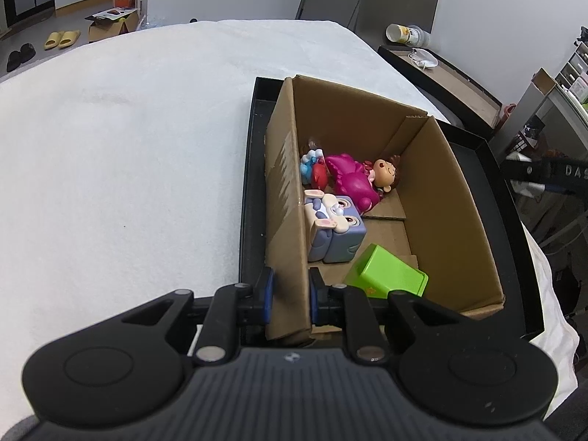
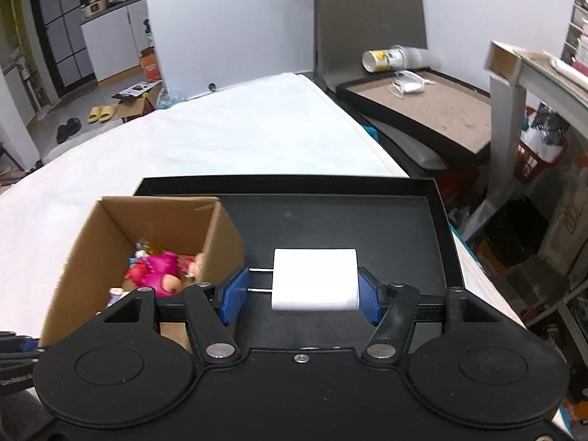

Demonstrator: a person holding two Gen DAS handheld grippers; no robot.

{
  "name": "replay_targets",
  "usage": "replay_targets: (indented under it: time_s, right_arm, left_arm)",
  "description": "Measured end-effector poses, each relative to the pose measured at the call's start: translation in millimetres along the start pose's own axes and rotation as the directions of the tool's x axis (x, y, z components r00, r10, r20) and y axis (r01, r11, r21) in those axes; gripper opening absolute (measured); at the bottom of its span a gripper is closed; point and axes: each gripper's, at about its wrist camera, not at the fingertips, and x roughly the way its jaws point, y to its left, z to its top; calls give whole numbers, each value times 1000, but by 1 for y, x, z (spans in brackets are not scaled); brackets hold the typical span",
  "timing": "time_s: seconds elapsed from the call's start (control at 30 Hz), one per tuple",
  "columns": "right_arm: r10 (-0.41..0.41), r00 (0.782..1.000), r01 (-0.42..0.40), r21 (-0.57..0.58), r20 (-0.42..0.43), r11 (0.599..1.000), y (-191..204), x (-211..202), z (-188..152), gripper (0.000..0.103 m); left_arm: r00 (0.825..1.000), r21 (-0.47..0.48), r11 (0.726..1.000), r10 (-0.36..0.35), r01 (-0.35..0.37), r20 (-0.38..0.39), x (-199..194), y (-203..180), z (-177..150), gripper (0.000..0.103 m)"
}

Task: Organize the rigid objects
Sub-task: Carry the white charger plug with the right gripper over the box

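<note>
A brown cardboard box [image 1: 433, 198] stands in a black tray [image 1: 251, 183] on a white-covered table. Inside lie a pink dinosaur toy with a doll head [image 1: 358, 178], a red and blue figure [image 1: 312, 171], a purple bunny cube [image 1: 336, 228] and a green block [image 1: 387, 275]. My left gripper [image 1: 290, 296] is shut on the box's left wall. My right gripper [image 2: 299, 290] is shut on a white plug adapter [image 2: 315, 280], prongs pointing left, held above the tray floor [image 2: 330, 220] to the right of the box [image 2: 147, 242].
A second black tray [image 2: 422, 110] with a tipped paper cup [image 2: 386, 59] and a white mask sits beyond the table's right edge. Shelves and clutter stand at the right. Slippers and boxes lie on the floor at the far left.
</note>
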Motion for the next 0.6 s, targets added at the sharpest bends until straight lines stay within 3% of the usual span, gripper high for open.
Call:
replay_targets:
  time_s: [0.37, 0.6]
  right_arm:
    - [47, 998, -44, -93, 31, 995, 41, -15, 16, 60]
    - [74, 997, -72, -151, 4, 986, 71, -14, 15, 60]
  left_arm:
    - [1000, 4, 1000, -9, 9, 1, 0, 1, 0, 18]
    - [1000, 12, 1000, -13, 13, 2, 0, 2, 0, 18]
